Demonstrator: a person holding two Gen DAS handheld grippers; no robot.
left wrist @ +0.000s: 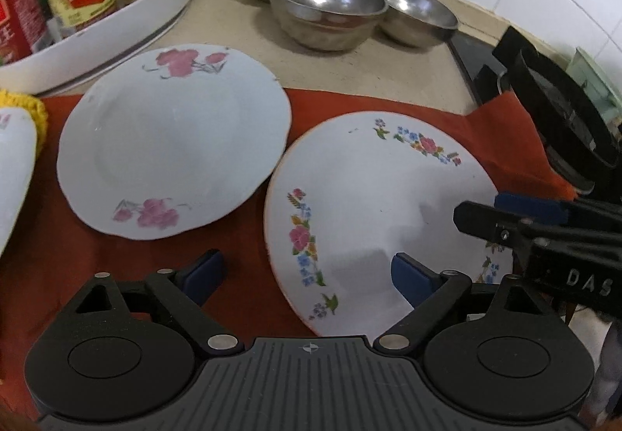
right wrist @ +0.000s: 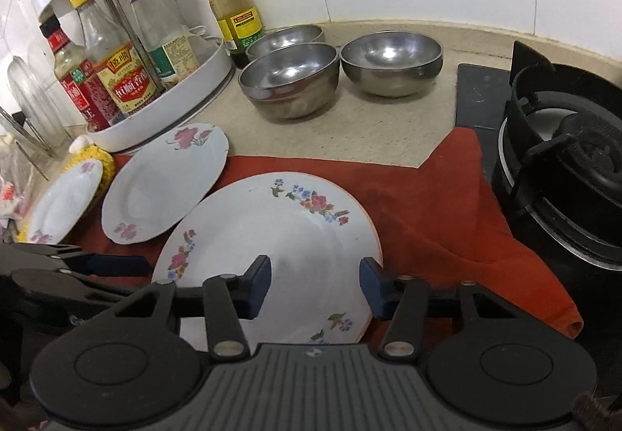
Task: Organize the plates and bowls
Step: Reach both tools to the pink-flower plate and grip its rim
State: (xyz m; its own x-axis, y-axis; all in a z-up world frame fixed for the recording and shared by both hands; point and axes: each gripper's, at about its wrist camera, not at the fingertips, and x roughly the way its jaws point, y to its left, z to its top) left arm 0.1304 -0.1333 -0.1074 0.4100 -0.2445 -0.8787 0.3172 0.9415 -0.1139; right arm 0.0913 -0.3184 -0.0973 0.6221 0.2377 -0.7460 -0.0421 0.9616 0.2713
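On the red cloth (right wrist: 427,205): multicolour-flowered plate (right wrist: 272,221), nearest the stove (right wrist: 563,166); pink-flowered plate (right wrist: 163,182) just beside. Right gripper (right wrist: 315,287) and left gripper (left wrist: 307,275) spread wide, empty. Risk: thin rim slipping, striking its neighbour.

Three white plates lie face up on a red cloth. The near plate (right wrist: 272,236) carries an orange rim line and multicolour flower sprays. The middle plate (right wrist: 163,186), with pink flowers and a scalloped edge, lies just left of the near plate. The far-left plate (right wrist: 62,203), also pink-flowered, rests partly on a yellow pad.

Steel bowls stand upright on the bare surface behind the cloth. The centre bowl (right wrist: 289,84) is nested in another. A single bowl (right wrist: 392,61) stands to its right. A third bowl (right wrist: 285,36) stands behind the centre one.
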